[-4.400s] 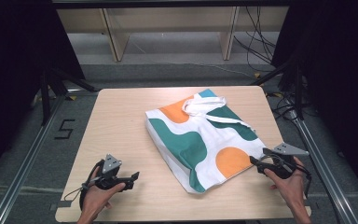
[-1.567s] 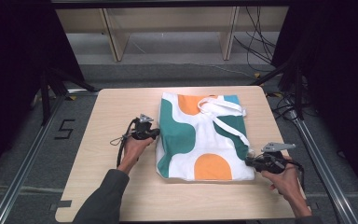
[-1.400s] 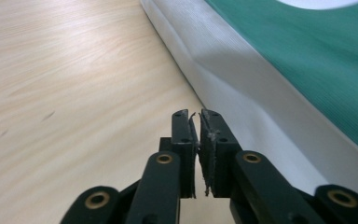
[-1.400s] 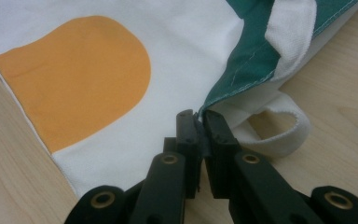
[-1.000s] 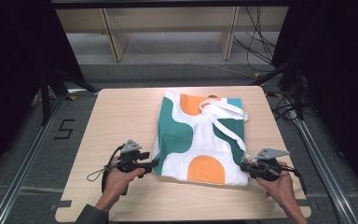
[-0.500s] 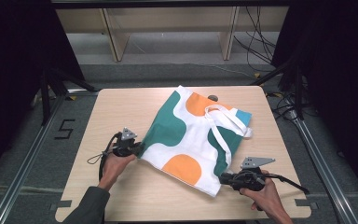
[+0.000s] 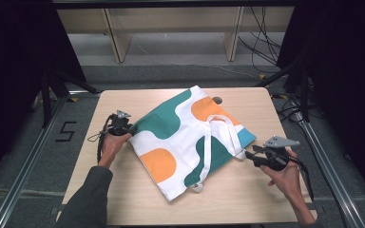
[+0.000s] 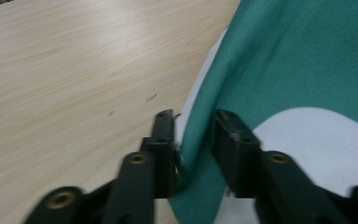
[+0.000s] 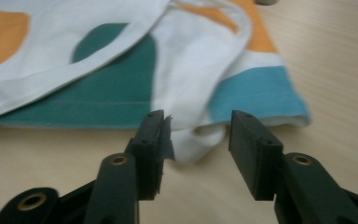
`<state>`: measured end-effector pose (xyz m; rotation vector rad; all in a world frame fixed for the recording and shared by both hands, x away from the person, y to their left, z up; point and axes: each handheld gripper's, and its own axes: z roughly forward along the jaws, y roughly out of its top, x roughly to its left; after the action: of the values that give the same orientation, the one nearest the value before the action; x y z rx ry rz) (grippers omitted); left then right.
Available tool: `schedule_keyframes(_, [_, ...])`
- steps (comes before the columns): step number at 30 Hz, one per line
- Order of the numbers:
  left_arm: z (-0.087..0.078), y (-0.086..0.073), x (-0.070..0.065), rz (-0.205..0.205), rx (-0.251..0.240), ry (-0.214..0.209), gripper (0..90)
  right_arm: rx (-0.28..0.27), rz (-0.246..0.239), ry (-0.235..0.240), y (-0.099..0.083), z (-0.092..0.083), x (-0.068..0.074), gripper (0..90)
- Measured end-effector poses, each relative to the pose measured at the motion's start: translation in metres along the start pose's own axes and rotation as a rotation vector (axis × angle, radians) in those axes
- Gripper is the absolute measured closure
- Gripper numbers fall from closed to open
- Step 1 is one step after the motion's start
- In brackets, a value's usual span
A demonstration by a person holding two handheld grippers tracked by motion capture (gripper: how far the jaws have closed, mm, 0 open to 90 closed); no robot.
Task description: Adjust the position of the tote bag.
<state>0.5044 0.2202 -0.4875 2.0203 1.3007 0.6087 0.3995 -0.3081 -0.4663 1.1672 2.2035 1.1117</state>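
Light wooden table (image 7: pixel 123 199) on a dark framed rig, pale shelving across the top of the high view. The tote bag (image 7: pixel 190 142) lies flat and skewed at the table's centre, teal and orange blobs on white, its handle (image 7: pixel 221 137) looping toward the right edge.

My left gripper (image 7: pixel 123 127) sits at the bag's left corner, centre-left of the high view. In the left gripper view its jaws have just been opening; the teal edge (image 8: pixel 205 140) stands between them, pads apart, apparently no longer pinched. My right gripper (image 7: pixel 253 156) is at the lower right of the bag; jaws have just been spreading, with a white fold of cloth (image 9: pixel 193 140) in the gap, unpressed.

Judgement: I am re-gripping to square the bag. To do it well: seat each edge deep between the pads before closing, catch both layers, avoid the handle, then pull evenly and low.
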Motion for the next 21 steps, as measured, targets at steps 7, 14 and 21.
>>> schedule_keyframes(7, [-0.060, -0.041, -0.020, -0.136, -0.075, -0.135, 47.4, 0.059, 0.095, -0.047, 0.021, 0.036, -0.040, 41.4])
schedule_keyframes(14, [-0.084, -0.078, -0.058, -0.166, -0.039, -0.271, 34.7, 0.157, 0.075, -0.066, 0.035, 0.072, -0.056, 36.3])
schedule_keyframes(21, [-0.073, -0.085, -0.067, -0.203, 0.022, -0.240, 28.9, 0.181, 0.132, -0.007, 0.030, 0.085, -0.062, 33.4])
